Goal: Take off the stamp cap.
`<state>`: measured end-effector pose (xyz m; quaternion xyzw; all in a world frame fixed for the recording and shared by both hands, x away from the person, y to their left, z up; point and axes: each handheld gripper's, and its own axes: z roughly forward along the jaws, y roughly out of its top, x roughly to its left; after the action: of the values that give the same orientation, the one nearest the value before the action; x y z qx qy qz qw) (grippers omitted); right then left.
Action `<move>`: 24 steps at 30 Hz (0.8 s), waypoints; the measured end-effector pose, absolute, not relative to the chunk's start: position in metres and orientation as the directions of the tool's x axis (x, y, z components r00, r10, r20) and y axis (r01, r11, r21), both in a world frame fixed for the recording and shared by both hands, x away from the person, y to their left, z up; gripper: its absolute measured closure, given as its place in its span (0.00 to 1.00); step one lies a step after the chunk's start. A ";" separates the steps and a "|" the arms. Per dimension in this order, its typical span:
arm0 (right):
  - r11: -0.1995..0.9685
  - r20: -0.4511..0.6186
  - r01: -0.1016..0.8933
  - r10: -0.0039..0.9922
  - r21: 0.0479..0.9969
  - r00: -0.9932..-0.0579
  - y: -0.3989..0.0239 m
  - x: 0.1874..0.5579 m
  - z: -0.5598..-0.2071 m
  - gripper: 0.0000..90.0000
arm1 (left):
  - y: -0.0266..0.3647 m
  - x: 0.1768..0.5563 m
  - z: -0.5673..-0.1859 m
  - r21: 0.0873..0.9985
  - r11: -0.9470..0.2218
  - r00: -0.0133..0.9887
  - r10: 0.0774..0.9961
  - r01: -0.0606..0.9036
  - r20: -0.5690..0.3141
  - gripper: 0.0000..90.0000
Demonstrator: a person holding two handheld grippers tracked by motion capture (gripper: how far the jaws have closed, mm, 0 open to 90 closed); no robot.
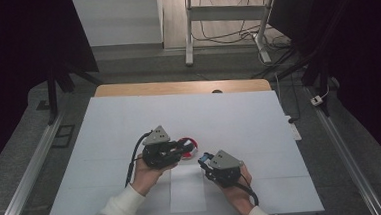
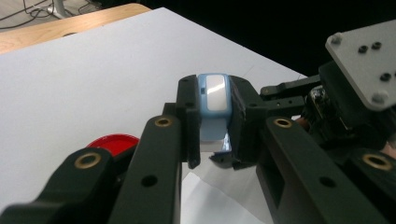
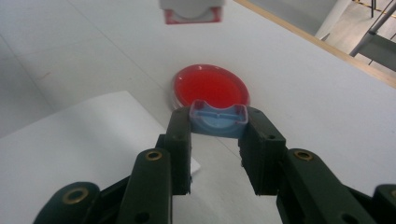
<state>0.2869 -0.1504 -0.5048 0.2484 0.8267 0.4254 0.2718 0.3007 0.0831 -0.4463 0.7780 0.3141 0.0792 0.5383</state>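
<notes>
Left gripper (image 2: 212,126) pinches a rounded pale-blue plastic piece (image 2: 214,100) with a glossy white face, its lower half hidden between the matte black jaws. Behind that gripper lies a flat, shiny red disc (image 3: 210,87), partly cut off by the arm. Right gripper (image 3: 218,140) clamps a similar blue plastic shell (image 3: 218,119), hollow and ribbed inside, above a white paper sheet (image 1: 187,190).
</notes>
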 end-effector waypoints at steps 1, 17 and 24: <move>0.514 -0.235 0.184 0.644 0.838 -0.728 -0.153 0.287 -0.505 0.72 | 0.083 0.301 -0.447 0.886 -0.225 0.790 0.574 0.404 -0.215 0.84; 0.466 -0.185 0.232 0.688 0.854 -0.702 -0.197 0.288 -0.501 0.72 | 0.083 0.301 -0.446 0.886 -0.237 0.798 0.566 0.398 -0.207 0.84; 0.443 -0.165 0.248 0.706 0.862 -0.689 -0.221 0.288 -0.497 0.72 | 0.085 0.300 -0.446 0.887 -0.253 0.806 0.561 0.387 -0.191 0.84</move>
<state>0.2883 -0.2206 -0.4972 0.2951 0.8080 0.4377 0.2618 0.3005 0.0847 -0.4464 0.7873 0.3008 0.0818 0.5320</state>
